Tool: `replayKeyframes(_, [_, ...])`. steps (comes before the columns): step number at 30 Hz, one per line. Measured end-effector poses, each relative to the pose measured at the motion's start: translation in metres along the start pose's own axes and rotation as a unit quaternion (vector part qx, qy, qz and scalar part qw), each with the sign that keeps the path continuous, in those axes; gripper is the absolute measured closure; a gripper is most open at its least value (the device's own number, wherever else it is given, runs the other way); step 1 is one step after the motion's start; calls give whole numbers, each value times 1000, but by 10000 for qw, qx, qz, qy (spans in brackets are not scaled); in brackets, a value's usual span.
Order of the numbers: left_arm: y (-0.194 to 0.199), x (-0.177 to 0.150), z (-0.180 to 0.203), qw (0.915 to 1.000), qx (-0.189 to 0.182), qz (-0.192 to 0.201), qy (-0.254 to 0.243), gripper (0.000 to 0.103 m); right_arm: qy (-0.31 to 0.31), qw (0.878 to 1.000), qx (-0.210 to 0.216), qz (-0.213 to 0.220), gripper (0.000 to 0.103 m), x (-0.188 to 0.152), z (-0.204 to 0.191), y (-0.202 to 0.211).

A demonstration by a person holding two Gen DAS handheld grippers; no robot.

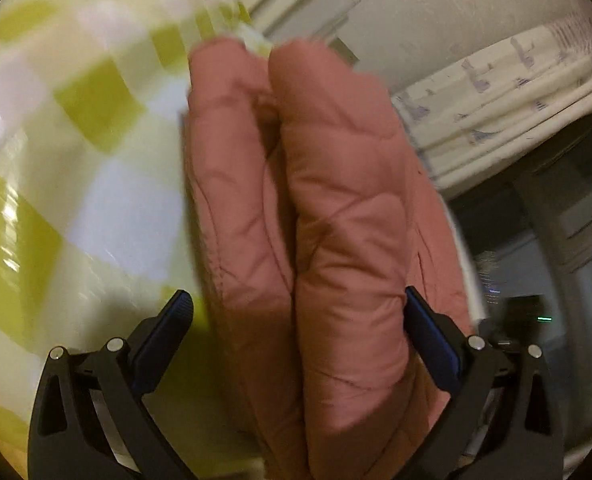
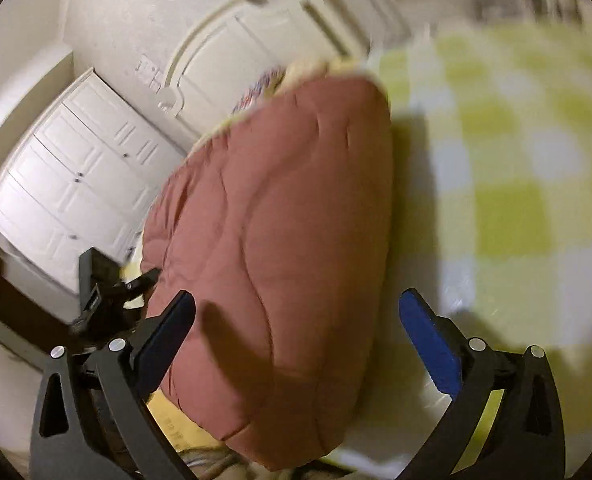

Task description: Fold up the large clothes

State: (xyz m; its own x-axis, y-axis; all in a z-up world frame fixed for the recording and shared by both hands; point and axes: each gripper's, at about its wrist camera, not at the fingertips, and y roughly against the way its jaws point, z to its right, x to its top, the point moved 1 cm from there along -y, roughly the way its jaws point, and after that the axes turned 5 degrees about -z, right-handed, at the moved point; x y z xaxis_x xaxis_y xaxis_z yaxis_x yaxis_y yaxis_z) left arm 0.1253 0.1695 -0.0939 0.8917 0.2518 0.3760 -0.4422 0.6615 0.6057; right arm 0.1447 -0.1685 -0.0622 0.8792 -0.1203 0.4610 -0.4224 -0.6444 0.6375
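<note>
**Pink quilted garment lies folded on the checked cover, both tools spread wide**

In the left wrist view, the left tool point(image 1: 298, 312) has its jaws standing wide apart. Between them runs the pink quilted garment point(image 1: 308, 216), doubled into two thick padded rolls that lie side by side and stretch away from the camera. The right-hand blue pad point(image 1: 432, 344) sits against the edge of the garment; the left-hand pad stands clear of it, over the green-and-white checked cover point(image 1: 79, 152). Whether the right pad actually presses the fabric cannot be told, and nothing looks clamped. The cover fills the left half of the view and is blurred. To the far right a pale printed curtain point(image 1: 508, 96) hangs in folds against a cream wall point(image 1: 436, 4).

In the right wrist view, the right tool point(image 2: 296, 312) is opened fully, with no fabric pinched. The pink garment point(image 2: 279, 224) lies as a broad rounded bundle reaching from the near edge toward the far wall, its near part between the two fingers. The left finger point(image 2: 167, 336) overlaps its edge in the picture, and the right one is well clear of it, above the checked cover point(image 2: 508, 208), which spreads across the right side of the view. A shadow falls across the near part of the garment. On the near left, just beside the garment, a black tool point(image 2: 99, 292), likely the other hand's, shows in part. Behind it stand white panelled cupboard doors point(image 2: 79, 184).
</note>
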Motion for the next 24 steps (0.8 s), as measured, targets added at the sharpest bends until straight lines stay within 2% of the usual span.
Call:
replayKeyframes(4, [-13,5,7,9988,-301,-323,-206,2,23,9971,480,-585,4,-10,-1,-34])
replayKeyframes(6, [-24,10,14,9979,-295,-464,-339,2,181,9982,452,-363,7,-13,-8,-34])
replayKeyframes(7, [-29,13,18,9973,-331,-509,-407,9,238,9983,461,-279,17,-14,-10,-32])
replayKeyframes(8, [-32,16,21,9972,-349,-476,-456,15,361,9986,373,-84,23,-15,-13,-27])
replayKeyframes(10, [-38,25,35,9965,-423,-378,-611,38,589,9975,126,359,34,-14,-17,-12])
replayKeyframes(13, [-50,45,70,9946,-251,-191,-986,48,863,9923,-335,827,40,-9,-24,2])
replayKeyframes(16, [-66,70,108,9930,-194,-41,-1166,48,1147,9776,-913,1513,40,10,-34,26])
replayKeyframes(18, [-78,90,122,9930,-334,-28,-1136,48,1032,9743,-914,1783,40,28,-27,38])
replayKeyframes(20, [-94,108,131,9925,-299,1,-1184,46,954,9738,-985,1813,40,44,-18,41])
replayKeyframes(22, [-117,122,130,9933,-96,-58,-1149,42,666,9774,-1128,1657,39,66,7,34])
replayKeyframes(23, [-135,129,122,9944,123,-178,-1038,40,522,9789,-1217,1555,39,70,18,26])
replayKeyframes(24, [-153,132,112,9946,403,-305,-901,30,317,9811,-1378,1319,35,73,32,11])
